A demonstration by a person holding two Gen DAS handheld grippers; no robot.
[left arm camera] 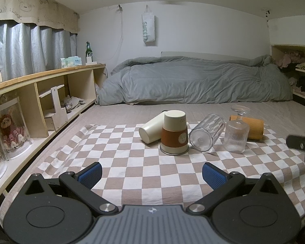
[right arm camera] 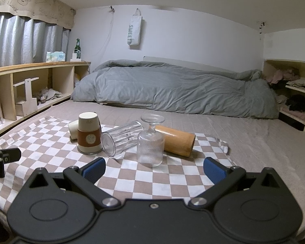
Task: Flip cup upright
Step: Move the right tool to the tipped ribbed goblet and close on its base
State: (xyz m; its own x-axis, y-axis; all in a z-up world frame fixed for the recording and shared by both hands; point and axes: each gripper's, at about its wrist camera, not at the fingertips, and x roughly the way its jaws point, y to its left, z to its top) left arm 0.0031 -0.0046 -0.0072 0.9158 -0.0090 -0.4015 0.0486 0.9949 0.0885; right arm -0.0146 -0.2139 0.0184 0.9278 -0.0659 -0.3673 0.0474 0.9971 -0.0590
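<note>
Both grippers' jaws gape empty, the upside-down paper cup [left arm camera: 174, 132] standing well beyond them on checkered cloth [left arm camera: 132, 162].

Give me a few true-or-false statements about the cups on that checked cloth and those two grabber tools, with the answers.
1. The cup with the brown sleeve stands mouth down. True.
2. The clear ribbed tumbler stands upright. False: it lies on its side.
3. The left gripper is open and holds nothing. True.
4. The right gripper is clamped on the stemmed glass. False: it is open, short of the glass.
5. The wooden cup lies on its side behind the stemmed glass. True.
</note>
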